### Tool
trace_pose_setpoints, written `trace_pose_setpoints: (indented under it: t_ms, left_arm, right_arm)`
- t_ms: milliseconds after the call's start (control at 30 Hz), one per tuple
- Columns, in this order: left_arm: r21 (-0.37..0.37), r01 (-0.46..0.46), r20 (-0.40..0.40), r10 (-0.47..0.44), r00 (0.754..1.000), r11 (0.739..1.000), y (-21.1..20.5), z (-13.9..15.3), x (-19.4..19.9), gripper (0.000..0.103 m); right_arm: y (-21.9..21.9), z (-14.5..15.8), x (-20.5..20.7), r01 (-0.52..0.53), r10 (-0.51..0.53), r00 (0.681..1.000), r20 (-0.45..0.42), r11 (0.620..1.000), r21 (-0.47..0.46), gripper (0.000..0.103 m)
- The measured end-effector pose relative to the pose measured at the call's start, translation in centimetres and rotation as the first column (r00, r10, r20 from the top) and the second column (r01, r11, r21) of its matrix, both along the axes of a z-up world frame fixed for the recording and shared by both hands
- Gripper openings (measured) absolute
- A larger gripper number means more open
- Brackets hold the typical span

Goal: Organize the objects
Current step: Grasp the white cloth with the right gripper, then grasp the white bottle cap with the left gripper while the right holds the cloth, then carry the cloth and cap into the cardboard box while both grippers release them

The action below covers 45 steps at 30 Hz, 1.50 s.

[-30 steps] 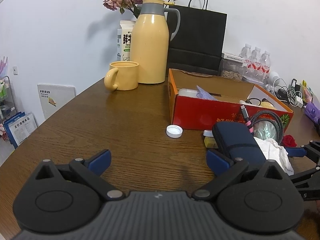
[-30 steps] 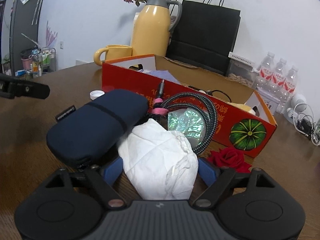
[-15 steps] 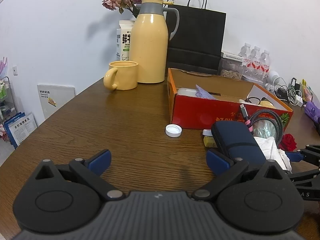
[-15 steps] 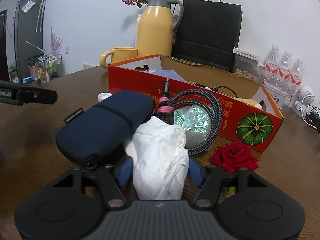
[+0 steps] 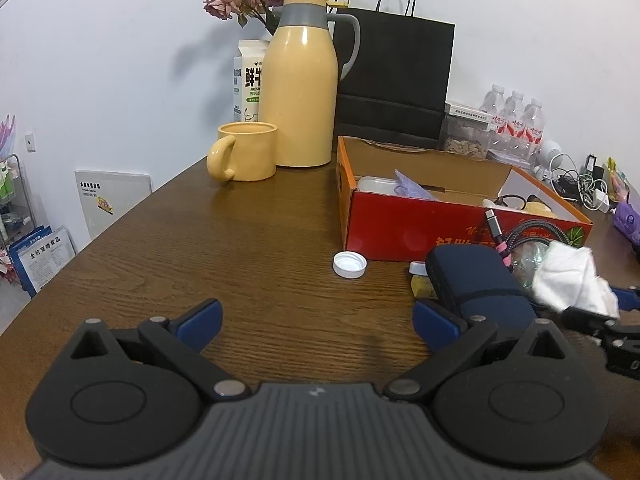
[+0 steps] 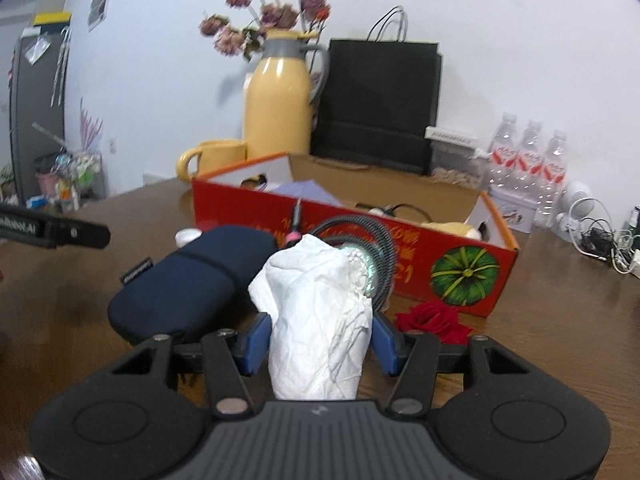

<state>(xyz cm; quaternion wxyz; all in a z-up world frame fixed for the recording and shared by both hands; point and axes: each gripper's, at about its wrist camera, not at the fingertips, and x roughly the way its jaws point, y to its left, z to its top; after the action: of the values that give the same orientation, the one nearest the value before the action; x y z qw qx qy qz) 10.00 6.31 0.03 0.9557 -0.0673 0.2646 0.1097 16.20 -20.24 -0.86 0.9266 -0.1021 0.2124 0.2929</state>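
Lifted clear of the counter (image 6: 560,340) since a second ago, the crumpled white tissue (image 6: 320,320) sits squeezed between my right fingers (image 6: 318,340), just closed on it for boxing in the red box (image 6: 460,248) ahead, while my left fingers (image 5: 316,316) wait wide and empty.

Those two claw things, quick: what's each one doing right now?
Left gripper: open, nothing between its fingers.
Right gripper: has just been closing, fingers now shut on the crumpled white tissue.
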Motion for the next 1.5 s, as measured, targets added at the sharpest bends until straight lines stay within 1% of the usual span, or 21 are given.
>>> trace_pose_setpoints:
  t_ms: [167, 300, 400, 467, 533, 633, 733, 800, 867, 900, 967, 1000, 1167, 1267, 1367, 1500]
  left_arm:
    - [0.017, -0.008, -0.006, 0.008, 1.0, 1.0, 0.4, -0.1, 1.7, 0.103]
    - [0.042, -0.018, -0.023, 0.019, 1.0, 0.999, 0.9, 0.0, 4.0, 0.103]
    - [0.037, -0.029, -0.07, 0.032, 0.997, 0.999, 1.2, -0.5, 6.3, 0.103]
    - [0.033, -0.019, -0.104, 0.023, 0.994, 0.999, 1.1, -1.1, 7.5, 0.103]
    - [0.057, -0.022, -0.125, 0.029, 0.992, 0.998, 0.9, -1.6, 8.7, 0.103]
    - [0.088, -0.062, -0.124, 0.072, 0.99, 0.994, 0.7, -1.8, 10.2, 0.103]
    - [0.08, -0.056, -0.124, 0.065, 0.99, 0.995, 0.3, -2.3, 11.5, 0.103]
    - [0.056, -0.049, -0.136, 0.056, 0.989, 0.997, 0.3, -2.8, 12.1, 0.097]
    - [0.007, -0.03, -0.15, 0.031, 0.988, 1.0, 0.6, -3.2, 12.3, 0.082]
    - [0.023, -0.03, -0.143, 0.033, 0.989, 0.999, 0.5, -3.1, 12.2, 0.074]
    - [0.037, -0.022, -0.13, 0.026, 0.991, 0.999, 0.2, -3.0, 12.0, 0.039]
    - [0.032, -0.013, -0.122, 0.017, 0.992, 0.999, 0.1, -3.0, 11.9, 0.03]
    - [0.048, 0.012, -0.101, -0.007, 0.995, 0.999, -0.5, -3.0, 11.1, 0.029]
    - [0.06, -0.011, -0.065, 0.015, 0.998, 0.998, -0.6, -2.7, 10.3, 0.029]
    - [0.055, -0.035, -0.034, 0.037, 0.999, 0.998, -0.6, -2.4, 9.5, 0.029]
    - [0.062, -0.047, 0.011, 0.046, 0.999, 0.997, -1.0, -1.6, 8.4, 0.029]
  right_arm:
    - [-1.1, 0.3, 0.3, 0.054, -0.054, 0.999, 0.007, 0.997, 0.058, 0.053]
    - [-1.8, 0.5, 0.7, 0.109, -0.11, 0.994, 0.009, 0.99, 0.094, 0.053]
    - [-2.2, 0.4, 1.0, 0.14, -0.142, 0.99, 0.003, 0.984, 0.111, 0.053]
    - [-2.3, 0.4, 1.2, 0.147, -0.148, 0.989, 0.0, 0.983, 0.113, 0.053]
    - [-2.2, 0.3, 1.2, 0.146, -0.147, 0.989, 0.004, 0.983, 0.111, 0.053]
    - [-2.0, 0.3, 1.2, 0.139, -0.14, 0.99, 0.004, 0.985, 0.104, 0.053]
    - [-1.9, 0.3, 1.2, 0.138, -0.139, 0.99, 0.003, 0.985, 0.104, 0.053]
    - [-1.9, 0.3, 1.2, 0.137, -0.138, 0.99, 0.003, 0.985, 0.103, 0.053]
    - [-1.9, 0.3, 1.2, 0.135, -0.136, 0.991, 0.002, 0.985, 0.103, 0.054]
    - [-1.9, 0.2, 1.1, 0.135, -0.135, 0.991, 0.001, 0.986, 0.102, 0.054]
    - [-1.8, 0.2, 1.2, 0.133, -0.134, 0.991, -0.001, 0.986, 0.102, 0.054]
    - [-1.8, 0.2, 1.2, 0.132, -0.133, 0.991, -0.001, 0.986, 0.101, 0.054]
    - [-1.7, 0.2, 1.2, 0.133, -0.134, 0.991, 0.002, 0.986, 0.101, 0.054]
    - [-1.8, 0.2, 1.1, 0.133, -0.134, 0.991, 0.005, 0.986, 0.102, 0.054]
    - [-1.8, 0.3, 1.0, 0.132, -0.135, 0.991, 0.013, 0.986, 0.103, 0.054]
    - [-1.9, 0.3, 0.8, 0.134, -0.137, 0.99, 0.025, 0.985, 0.107, 0.053]
